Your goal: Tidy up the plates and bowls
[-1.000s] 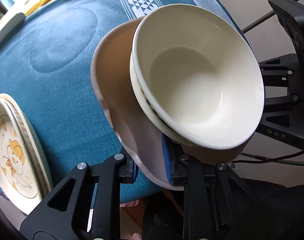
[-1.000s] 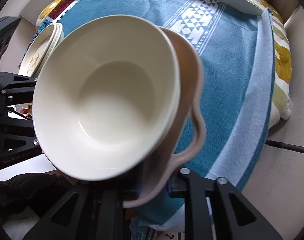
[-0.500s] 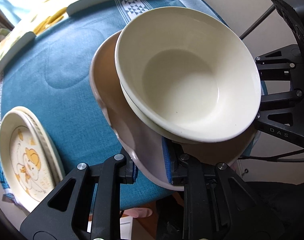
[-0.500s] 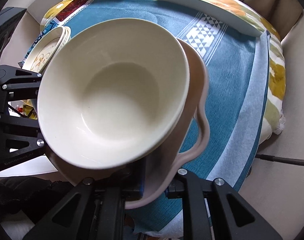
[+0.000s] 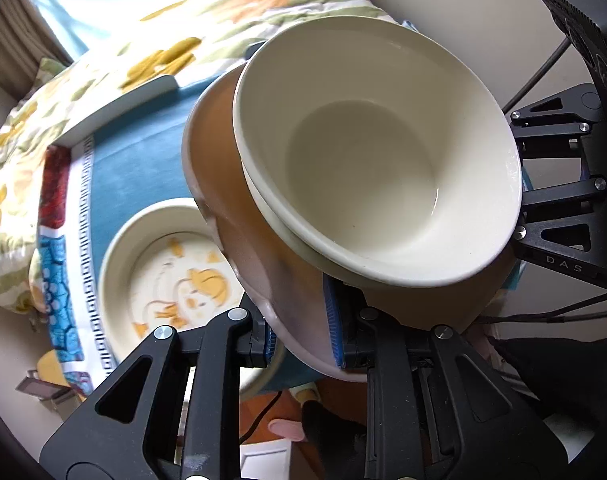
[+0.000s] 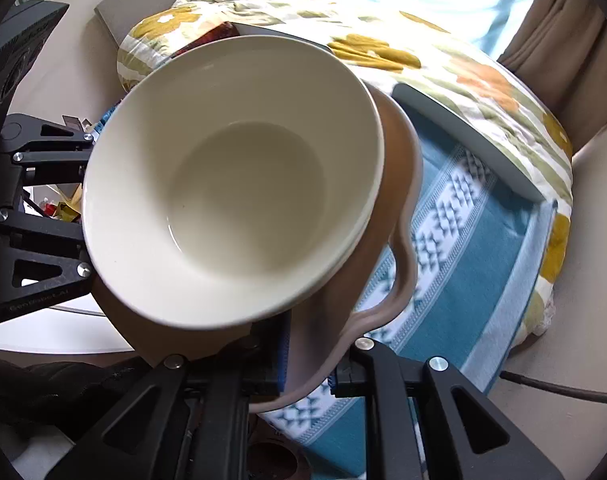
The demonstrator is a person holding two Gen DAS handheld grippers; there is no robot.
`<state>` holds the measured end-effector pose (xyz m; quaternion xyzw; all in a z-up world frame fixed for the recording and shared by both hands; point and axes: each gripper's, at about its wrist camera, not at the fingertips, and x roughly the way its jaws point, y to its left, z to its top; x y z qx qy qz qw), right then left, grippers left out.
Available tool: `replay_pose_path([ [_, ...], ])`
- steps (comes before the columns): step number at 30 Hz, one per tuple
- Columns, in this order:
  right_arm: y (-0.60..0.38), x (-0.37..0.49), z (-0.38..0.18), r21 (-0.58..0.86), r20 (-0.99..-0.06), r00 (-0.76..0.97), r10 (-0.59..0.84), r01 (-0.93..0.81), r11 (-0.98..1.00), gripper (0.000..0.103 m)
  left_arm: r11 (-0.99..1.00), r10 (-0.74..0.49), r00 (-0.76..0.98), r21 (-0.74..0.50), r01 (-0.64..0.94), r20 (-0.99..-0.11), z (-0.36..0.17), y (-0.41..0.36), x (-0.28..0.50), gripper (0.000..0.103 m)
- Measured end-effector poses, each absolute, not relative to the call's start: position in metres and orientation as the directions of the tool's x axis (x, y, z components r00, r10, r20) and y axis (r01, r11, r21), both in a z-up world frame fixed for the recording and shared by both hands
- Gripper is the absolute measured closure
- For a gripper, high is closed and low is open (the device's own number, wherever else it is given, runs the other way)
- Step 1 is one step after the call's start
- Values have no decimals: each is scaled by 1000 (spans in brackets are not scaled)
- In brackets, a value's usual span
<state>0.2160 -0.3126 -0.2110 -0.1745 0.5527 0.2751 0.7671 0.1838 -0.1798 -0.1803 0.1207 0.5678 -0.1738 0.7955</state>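
Both grippers hold one pink wavy-rimmed plate in the air, with two stacked cream bowls sitting on it. My left gripper is shut on the plate's rim on one side. My right gripper is shut on the opposite rim of the plate, below the bowls. A cream plate with a yellow cartoon print lies on the blue cloth below and to the left of the stack.
A blue patterned cloth covers the table. A flowered quilt and grey boards lie beyond it. Each view shows the other gripper's black frame close behind the bowls.
Both grippers have carried the plate and bowls left toward the cartoon plate, which now lies close below the stack. The grips have not changed.
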Motion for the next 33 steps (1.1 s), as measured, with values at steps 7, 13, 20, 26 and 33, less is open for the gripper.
replay_pose_path([
  [7,-248,215,-217,65,-943,238,234,-557,828,90,896,-139,272,-4,445,-952,-183,-111,196,85],
  [13,-196,204,-234,75,-951,222,217,-514,855,90,881,-141,240,-11,473,-960,-204,-63,197,85],
  [20,-159,206,-256,64,-957,217,191,-486,872,90,879,-168,206,-52,474,-964,-231,-24,200,85],
  [26,-147,206,-265,45,-959,231,163,-445,894,90,870,-197,198,-78,487,-960,-243,-14,203,85],
  [33,-150,206,-272,55,-957,241,160,-390,919,90,856,-205,210,-71,512,-956,-250,-12,204,85],
])
